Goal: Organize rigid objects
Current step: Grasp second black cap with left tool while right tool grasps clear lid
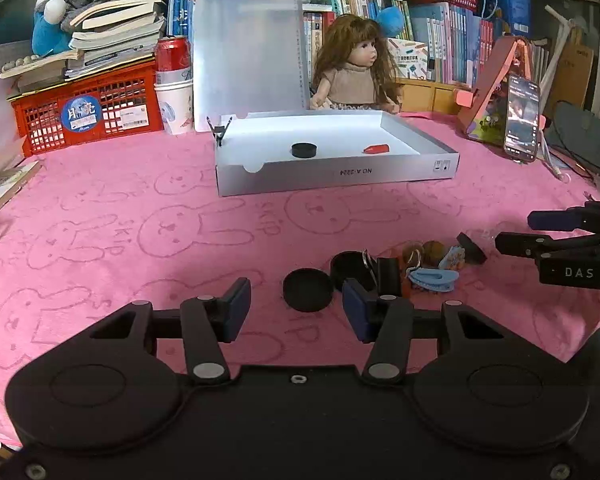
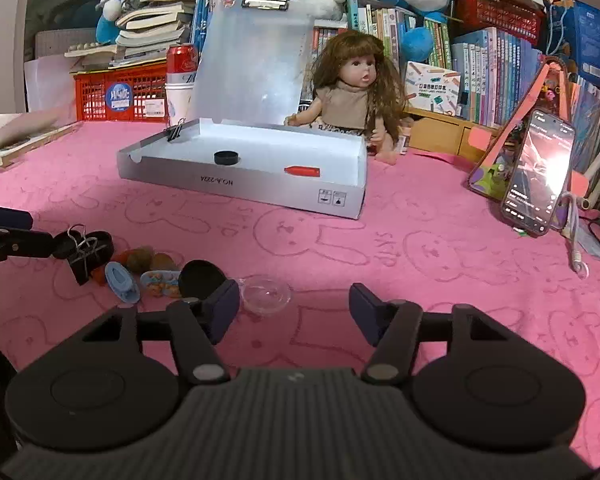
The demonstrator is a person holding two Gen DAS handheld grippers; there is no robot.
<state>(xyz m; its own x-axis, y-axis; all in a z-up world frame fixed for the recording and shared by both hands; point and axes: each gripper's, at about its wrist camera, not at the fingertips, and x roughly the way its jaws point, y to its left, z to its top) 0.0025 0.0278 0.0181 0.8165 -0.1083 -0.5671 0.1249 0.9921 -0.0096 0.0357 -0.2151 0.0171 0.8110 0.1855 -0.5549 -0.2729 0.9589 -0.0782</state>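
While both claws hover low over the pink cloth, the scene reads as follows.

Writing: the grey cardboard tray (image 1: 340, 174) carries "NO.A-2224" printed upside down on its near wall; the pink cloth (image 1: 140, 208) has pressed rabbit outlines with the word "SKIP"; the right claw's body shows "DAS" at the right edge of the left wrist view.

Left claw (image 1: 296, 310): jaws spread apart, gripping nothing; a black round lid (image 1: 308, 290) lies flat on the cloth just beyond and between its blue-padded fingers.

Right claw (image 2: 294, 312): jaws spread wide, empty; a small clear plastic dish (image 2: 266, 294) sits just past its left finger.

Pile: to the right of the black lid lie a black cylindrical cup (image 1: 350, 270), a black binder clip (image 1: 389, 276), a light-blue hair claw clip (image 1: 434, 280), brown nut-like pieces (image 1: 424, 250) and a second black disc (image 1: 471, 249) tilted on edge, all close together on the near counter.

Tray contents: a black puck-shaped lid (image 1: 303, 150) and a red pointed piece (image 1: 377, 148) rest well apart on the white floor; a binder clip (image 1: 219, 130) grips the far left corner.

Background: a long-haired doll (image 1: 356, 68) sits behind the tray, a red mesh crate (image 1: 88, 108) with a blue round sticker stands far left, and a lit phone (image 1: 522, 118) leans at far right.
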